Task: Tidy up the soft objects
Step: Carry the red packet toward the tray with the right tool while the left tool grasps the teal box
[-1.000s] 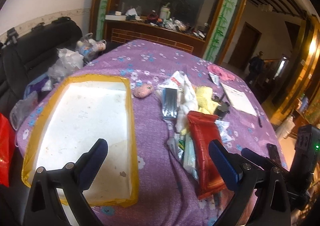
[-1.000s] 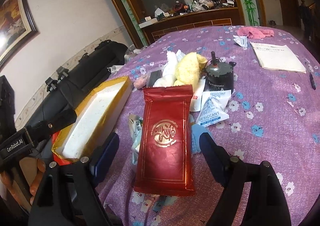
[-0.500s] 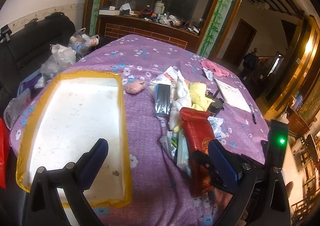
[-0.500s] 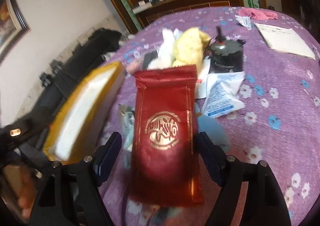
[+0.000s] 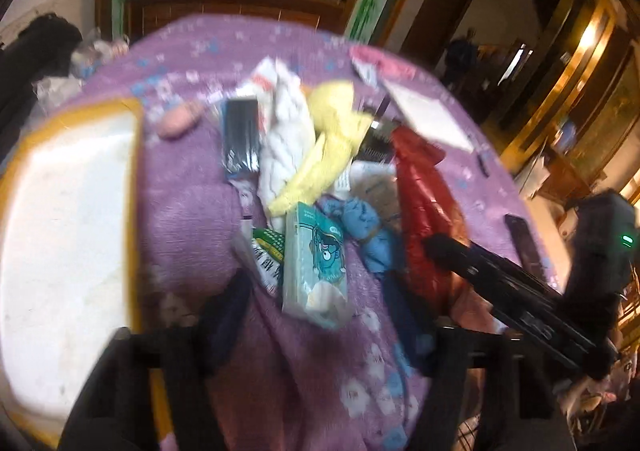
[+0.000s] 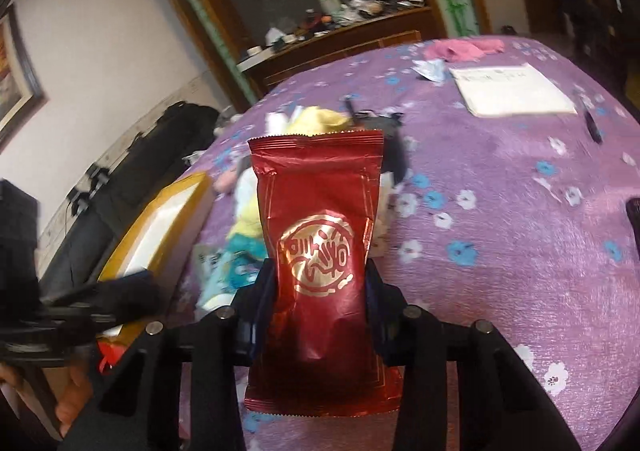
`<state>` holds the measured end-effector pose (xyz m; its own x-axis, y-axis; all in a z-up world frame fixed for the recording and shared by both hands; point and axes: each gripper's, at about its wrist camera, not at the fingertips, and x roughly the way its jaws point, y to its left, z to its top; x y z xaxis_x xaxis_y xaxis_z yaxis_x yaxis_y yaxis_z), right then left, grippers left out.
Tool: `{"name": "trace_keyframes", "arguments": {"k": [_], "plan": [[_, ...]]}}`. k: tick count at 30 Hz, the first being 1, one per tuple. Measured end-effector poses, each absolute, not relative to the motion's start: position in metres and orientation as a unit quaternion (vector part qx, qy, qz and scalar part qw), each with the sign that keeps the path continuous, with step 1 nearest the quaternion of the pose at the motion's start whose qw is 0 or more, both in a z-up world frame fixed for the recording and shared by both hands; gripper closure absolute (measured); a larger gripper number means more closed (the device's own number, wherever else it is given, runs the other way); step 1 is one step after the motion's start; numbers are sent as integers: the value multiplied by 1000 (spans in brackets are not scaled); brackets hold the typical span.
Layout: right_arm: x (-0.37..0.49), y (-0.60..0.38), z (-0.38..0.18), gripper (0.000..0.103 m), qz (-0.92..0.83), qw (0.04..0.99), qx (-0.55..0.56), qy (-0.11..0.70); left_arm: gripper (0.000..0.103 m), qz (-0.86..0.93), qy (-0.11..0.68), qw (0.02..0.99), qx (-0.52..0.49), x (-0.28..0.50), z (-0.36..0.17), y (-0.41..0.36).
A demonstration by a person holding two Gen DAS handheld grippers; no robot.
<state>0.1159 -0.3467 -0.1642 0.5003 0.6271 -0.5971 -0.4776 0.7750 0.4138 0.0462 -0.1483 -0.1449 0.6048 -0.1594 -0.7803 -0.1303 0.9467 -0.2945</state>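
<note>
The right gripper [image 6: 320,291] is clamped on the red foil pouch [image 6: 320,251], lifted clear of the desk [image 6: 520,211] right of the yellow-rimmed tray [image 5: 68,211], likely for sorting. The left gripper [image 5: 320,311] hangs wide apart, empty, over the tissue pack [image 5: 312,263].

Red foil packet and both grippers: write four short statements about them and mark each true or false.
1. The right gripper is shut on the red foil packet. True.
2. The packet lies flat on the purple tablecloth. False: it is lifted above it.
3. The left gripper holds the teal tissue pack. False: it is open, holding nothing.
4. The yellow-rimmed tray holds no red packet. True.
</note>
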Motion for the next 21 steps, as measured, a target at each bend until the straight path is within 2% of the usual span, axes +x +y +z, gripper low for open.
{"name": "trace_keyframes", "arguments": {"k": [4,6,8,10,12,14,15,21], "plan": [[117,-345,-170,63,317,861,97,387,41,13,457,879,-138,63,-155,-157],[118,-345,-174,63,318,861,98,385,46,17,466,876,-125,66,-161,-163],[120,-347,-175,63,324,857,107,385,60,28,481,869,-116,69,-167,-166],[117,-347,-174,63,329,857,109,382,64,37,482,868,-116,71,-171,-167],[117,-344,-174,63,328,854,103,389,71,46,471,875,-100,69,-171,-173],[116,-342,-174,63,330,854,98,391,82,41,460,879,-121,61,-167,-169],[115,-343,-173,63,331,855,97,388,85,32,454,881,-133,58,-164,-167],[109,-352,-165,63,333,856,129,374,87,-5,424,883,-200,32,-143,-144]]}}
